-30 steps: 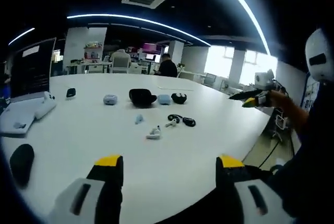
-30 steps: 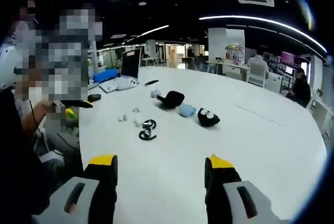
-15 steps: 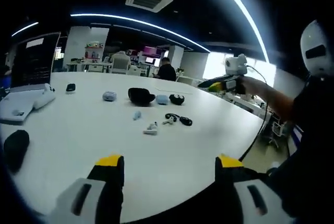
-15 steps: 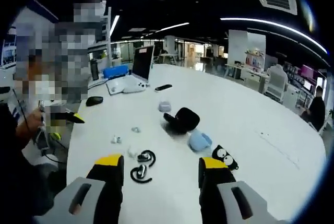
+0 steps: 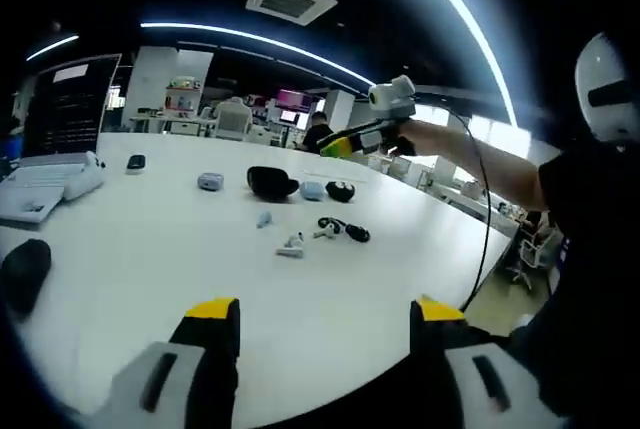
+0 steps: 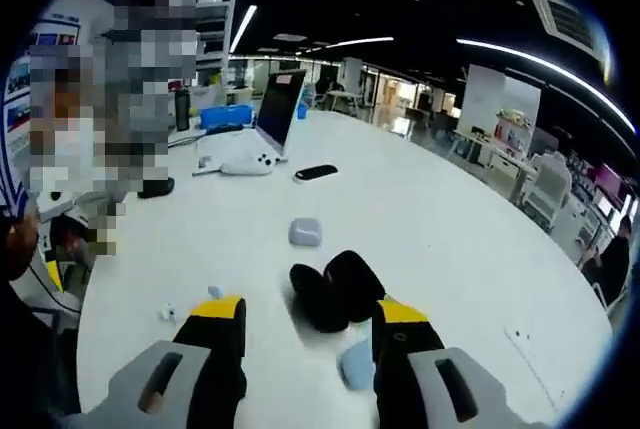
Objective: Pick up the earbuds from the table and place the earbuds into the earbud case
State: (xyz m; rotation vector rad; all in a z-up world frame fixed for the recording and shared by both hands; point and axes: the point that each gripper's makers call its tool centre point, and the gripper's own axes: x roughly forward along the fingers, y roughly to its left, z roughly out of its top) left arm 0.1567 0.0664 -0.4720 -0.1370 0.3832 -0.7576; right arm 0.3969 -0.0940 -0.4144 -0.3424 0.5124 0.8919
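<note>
- In the left gripper view the left tongs (image 5: 320,324) stand wide apart with nothing between them, low over the near edge of the white worktop (image 5: 150,259).
- At 12 o'clock from them lies a white earbud (image 5: 292,246), with black ear-hook earbuds (image 5: 346,230) just beside it toward 1 o'clock.
- Farther off sit a black open case (image 5: 271,183), a pale blue case (image 5: 313,190), a black pouch with eyes (image 5: 341,190), and a small grey case (image 5: 210,181) at 11 o'clock.
- A small bluish piece (image 5: 263,219) lies between the cases and the earbud; it is too small to make out.
- A black mouse (image 5: 24,273) sits at 9 o'clock; a laptop (image 5: 45,139) stands at 10 o'clock.
- The right tongs (image 5: 345,145) hang in the air at 1 o'clock, held by a hand; their gap cannot be judged there.
- In the right gripper view the right tongs (image 6: 310,324) are wide and empty, straddling the black open case (image 6: 335,291), with the pale blue case (image 6: 355,364) partly hidden by the right jaw.
- A white earbud (image 6: 168,311) is at 9 o'clock.
</note>
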